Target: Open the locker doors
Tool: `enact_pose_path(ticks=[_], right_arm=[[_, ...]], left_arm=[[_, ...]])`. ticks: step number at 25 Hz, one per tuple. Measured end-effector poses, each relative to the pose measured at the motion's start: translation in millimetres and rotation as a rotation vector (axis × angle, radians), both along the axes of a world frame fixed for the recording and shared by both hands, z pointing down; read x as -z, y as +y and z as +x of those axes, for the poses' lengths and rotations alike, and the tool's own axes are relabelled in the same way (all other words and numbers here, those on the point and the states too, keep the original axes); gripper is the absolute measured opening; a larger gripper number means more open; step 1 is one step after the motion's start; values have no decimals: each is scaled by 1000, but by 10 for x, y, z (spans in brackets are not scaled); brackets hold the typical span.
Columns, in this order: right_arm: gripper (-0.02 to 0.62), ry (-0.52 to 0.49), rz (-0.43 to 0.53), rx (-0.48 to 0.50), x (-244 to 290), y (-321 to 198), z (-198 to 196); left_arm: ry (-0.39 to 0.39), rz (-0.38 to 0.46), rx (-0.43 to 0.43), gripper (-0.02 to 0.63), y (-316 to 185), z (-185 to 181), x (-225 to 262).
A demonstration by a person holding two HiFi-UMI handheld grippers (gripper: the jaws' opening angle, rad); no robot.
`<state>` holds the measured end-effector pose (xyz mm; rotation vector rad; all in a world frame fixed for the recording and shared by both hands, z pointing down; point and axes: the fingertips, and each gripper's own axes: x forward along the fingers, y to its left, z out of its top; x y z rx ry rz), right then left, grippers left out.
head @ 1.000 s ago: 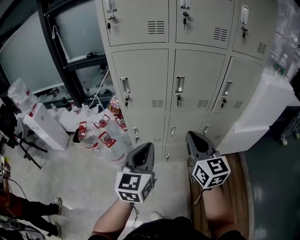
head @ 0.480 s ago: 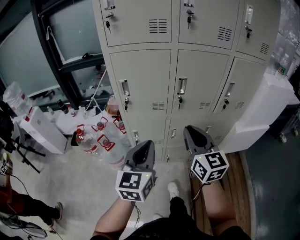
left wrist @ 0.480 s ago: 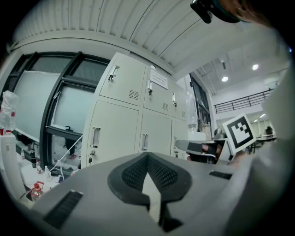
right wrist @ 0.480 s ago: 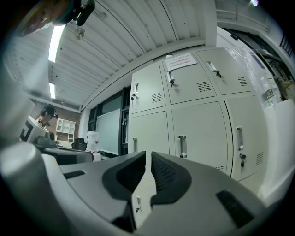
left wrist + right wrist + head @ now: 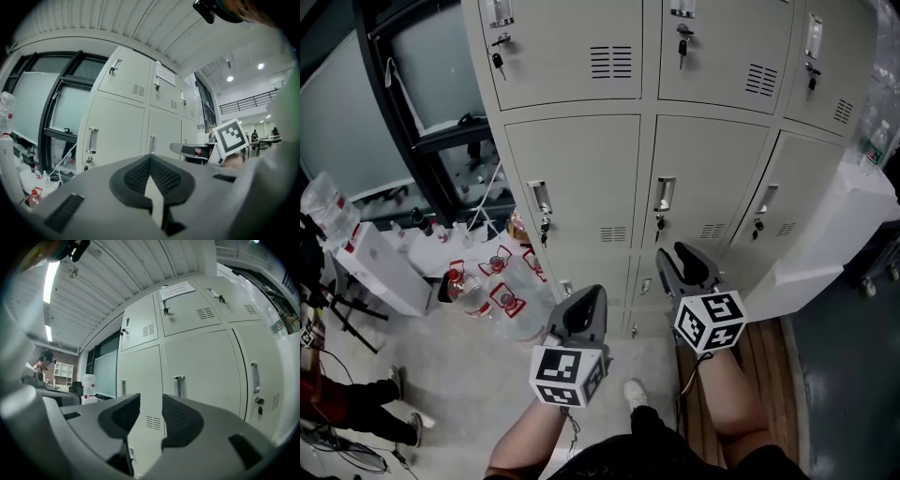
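Since all the locker doors [image 5: 572, 169] in view stand shut in the bank just ahead of the person, no part of the task looks done and every door is left to open. The left gripper [image 5: 589, 296] hangs short of the lockers with its jaws pressed together on nothing. The right gripper [image 5: 677, 255], whose jaws have just been opening and now stand apart and empty, points toward the handle [image 5: 664, 194] of the middle door, without touching it.
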<state>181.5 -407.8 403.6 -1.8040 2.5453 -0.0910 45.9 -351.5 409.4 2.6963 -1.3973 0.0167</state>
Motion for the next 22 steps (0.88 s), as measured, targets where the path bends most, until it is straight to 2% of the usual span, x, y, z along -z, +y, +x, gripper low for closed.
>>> enact_pose_path(ticks=[12, 22], right_arm=[[167, 37, -12, -11, -133, -1159, 265], [184, 121, 10, -18, -194, -1601, 226]], left_arm=[[-3, -29, 12, 2, -818, 405, -137], [9, -24, 30, 2, -1188, 558, -134]])
